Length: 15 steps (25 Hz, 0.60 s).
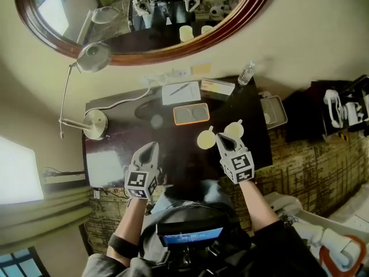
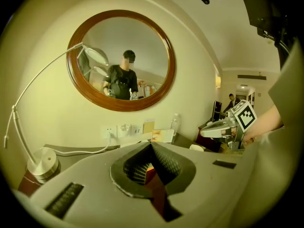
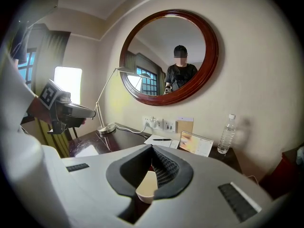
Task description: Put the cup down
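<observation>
Two cream cups stand on the dark desk (image 1: pixel 173 172): one (image 1: pixel 206 139) just left of my right gripper's tip, the other (image 1: pixel 233 129) just beyond it. My right gripper (image 1: pixel 221 137) hangs over the desk's front right with its jaws shut and empty. In the right gripper view a cream cup (image 3: pixel 147 187) shows below the closed jaws (image 3: pixel 152 148), apart from the pads. My left gripper (image 1: pixel 153 146) hovers over the desk's front left, shut on nothing. In its own view the jaws (image 2: pixel 151 146) meet, with the desk showing below them.
An orange-rimmed tray (image 1: pixel 191 113) lies mid-desk, a notepad with pen (image 1: pixel 181 92) and a card (image 1: pixel 217 86) behind it. A desk lamp (image 1: pixel 94 123) stands at the left, a water bottle (image 1: pixel 246 73) at the back right. A round mirror (image 1: pixel 173 49) hangs on the wall.
</observation>
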Each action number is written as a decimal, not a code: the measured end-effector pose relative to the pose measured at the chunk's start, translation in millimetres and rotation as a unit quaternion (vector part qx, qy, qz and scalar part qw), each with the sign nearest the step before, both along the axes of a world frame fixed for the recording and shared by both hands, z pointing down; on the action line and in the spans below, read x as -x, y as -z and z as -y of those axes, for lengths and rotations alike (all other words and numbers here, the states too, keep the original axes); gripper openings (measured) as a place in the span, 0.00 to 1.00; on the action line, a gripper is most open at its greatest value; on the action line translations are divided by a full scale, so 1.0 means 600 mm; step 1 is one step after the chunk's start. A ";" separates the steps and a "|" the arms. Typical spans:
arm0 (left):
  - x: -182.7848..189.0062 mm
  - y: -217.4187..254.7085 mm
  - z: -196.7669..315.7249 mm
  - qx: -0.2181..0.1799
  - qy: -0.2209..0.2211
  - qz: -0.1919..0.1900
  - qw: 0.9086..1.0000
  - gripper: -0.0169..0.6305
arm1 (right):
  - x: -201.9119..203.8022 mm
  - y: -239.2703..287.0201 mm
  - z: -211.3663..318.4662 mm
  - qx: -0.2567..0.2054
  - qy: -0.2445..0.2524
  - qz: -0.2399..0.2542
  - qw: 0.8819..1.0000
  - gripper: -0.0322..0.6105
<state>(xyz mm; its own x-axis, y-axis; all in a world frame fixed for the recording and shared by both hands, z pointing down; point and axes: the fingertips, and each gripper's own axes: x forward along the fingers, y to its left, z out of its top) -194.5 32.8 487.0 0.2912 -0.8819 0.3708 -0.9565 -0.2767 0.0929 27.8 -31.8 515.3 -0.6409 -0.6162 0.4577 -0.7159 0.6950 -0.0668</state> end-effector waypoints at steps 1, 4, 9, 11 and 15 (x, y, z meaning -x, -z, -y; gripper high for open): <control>0.004 -0.001 -0.001 -0.003 0.001 0.002 1.000 0.03 | 0.003 0.000 -0.001 -0.001 0.001 0.000 1.000 0.08; 0.011 0.000 -0.003 -0.001 0.008 -0.001 1.000 0.03 | 0.009 -0.001 -0.004 -0.004 0.001 -0.002 1.000 0.08; 0.013 -0.007 -0.006 0.000 0.007 -0.017 1.000 0.03 | 0.010 -0.013 -0.012 0.004 -0.001 -0.002 1.000 0.08; 0.012 -0.006 -0.005 -0.002 0.007 -0.019 1.000 0.03 | 0.009 -0.012 -0.013 0.004 -0.002 -0.001 1.000 0.08; 0.011 -0.007 -0.001 -0.002 0.005 -0.015 1.000 0.03 | 0.003 -0.011 -0.013 0.000 -0.007 -0.005 1.000 0.08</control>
